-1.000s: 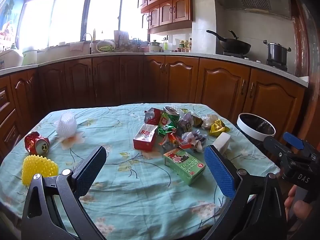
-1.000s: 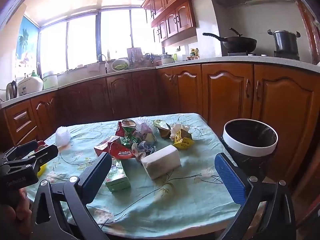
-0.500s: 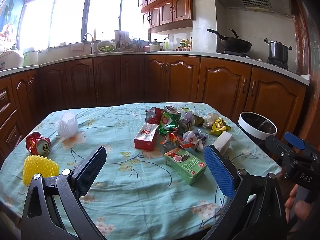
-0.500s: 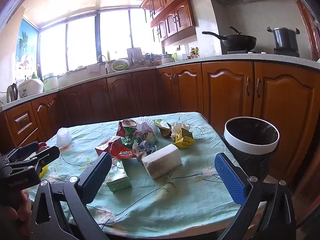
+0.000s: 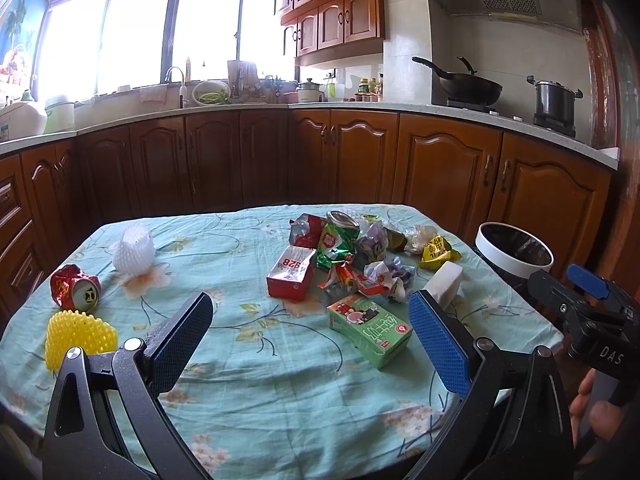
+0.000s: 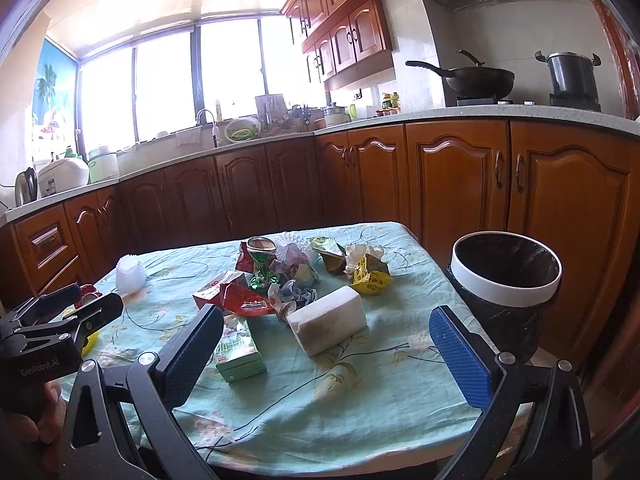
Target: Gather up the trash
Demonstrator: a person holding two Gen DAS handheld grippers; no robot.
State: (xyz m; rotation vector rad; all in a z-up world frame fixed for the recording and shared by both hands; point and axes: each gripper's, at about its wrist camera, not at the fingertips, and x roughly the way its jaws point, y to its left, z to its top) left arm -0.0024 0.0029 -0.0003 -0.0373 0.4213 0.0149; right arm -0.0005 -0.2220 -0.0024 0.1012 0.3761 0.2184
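Trash lies on a table with a teal flowered cloth: a green carton, a red carton, a white foam block, a yellow wrapper, a crushed green can and crumpled wrappers. At the left lie a crushed red can, a yellow foam net and a white foam net. A white-rimmed bin with a black liner stands by the table's right edge. My left gripper and right gripper are both open and empty above the near edge.
Wooden cabinets and a counter run behind the table. A wok and a pot sit on the stove at the right. The sink is under the window. The right gripper also shows in the left wrist view.
Both views have shifted slightly, with the scene sitting a little lower in the frames. The trash has not moved and both grippers stay open.
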